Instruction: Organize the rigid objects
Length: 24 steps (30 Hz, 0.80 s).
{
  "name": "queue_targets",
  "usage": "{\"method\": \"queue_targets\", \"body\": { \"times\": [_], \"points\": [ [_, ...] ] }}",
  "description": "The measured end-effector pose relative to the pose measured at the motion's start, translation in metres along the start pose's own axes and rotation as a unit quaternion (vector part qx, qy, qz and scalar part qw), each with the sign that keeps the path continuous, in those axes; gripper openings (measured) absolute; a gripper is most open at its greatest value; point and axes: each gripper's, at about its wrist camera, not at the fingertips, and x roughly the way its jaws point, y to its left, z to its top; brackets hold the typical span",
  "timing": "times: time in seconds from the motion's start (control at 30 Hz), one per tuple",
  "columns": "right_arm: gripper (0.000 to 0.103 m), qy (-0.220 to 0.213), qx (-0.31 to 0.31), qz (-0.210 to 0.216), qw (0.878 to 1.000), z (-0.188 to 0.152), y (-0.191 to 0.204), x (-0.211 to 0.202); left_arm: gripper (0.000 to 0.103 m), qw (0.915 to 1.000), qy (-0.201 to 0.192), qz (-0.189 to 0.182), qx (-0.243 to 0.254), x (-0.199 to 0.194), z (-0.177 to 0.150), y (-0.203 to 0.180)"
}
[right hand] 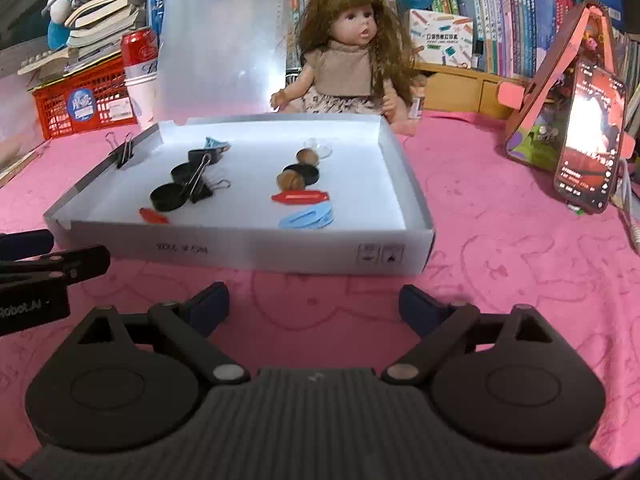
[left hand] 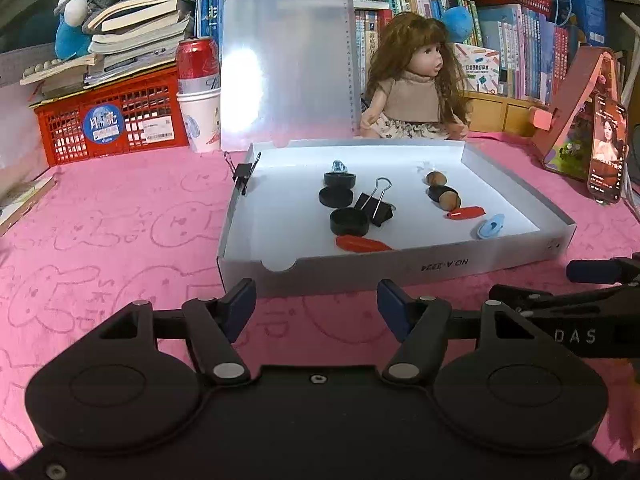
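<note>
Both claws (left hand: 316, 300) (right hand: 314, 306) open, empty

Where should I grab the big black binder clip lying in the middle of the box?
Probably by its wire handles. The binder clip lies against a black cap, so its body is crowded, but the handles stick up clear. Come from above over the box's near wall, fingers either side of the loops.

Clips and caps (left hand: 349, 221) lie in the box (left hand: 400, 270), before the doll (left hand: 414, 80).
</note>
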Motion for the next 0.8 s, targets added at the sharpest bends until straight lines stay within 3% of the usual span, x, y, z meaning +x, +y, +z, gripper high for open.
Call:
{"method": "queue_targets", "body": {
  "times": [0.37,0.8],
  "points": [
    [0.103,0.002,-0.001,-0.004,1.000,-0.002,0.002,0.000,0.067,0.9997,0.018,0.007,-0.015,0.007,-0.009,0.004],
    [0.103,0.003,0.000,-0.003,1.000,-0.002,0.001,0.001,0.077,0.9995,0.013,0.018,-0.022,0.006,-0.014,0.005]
  ]
}}
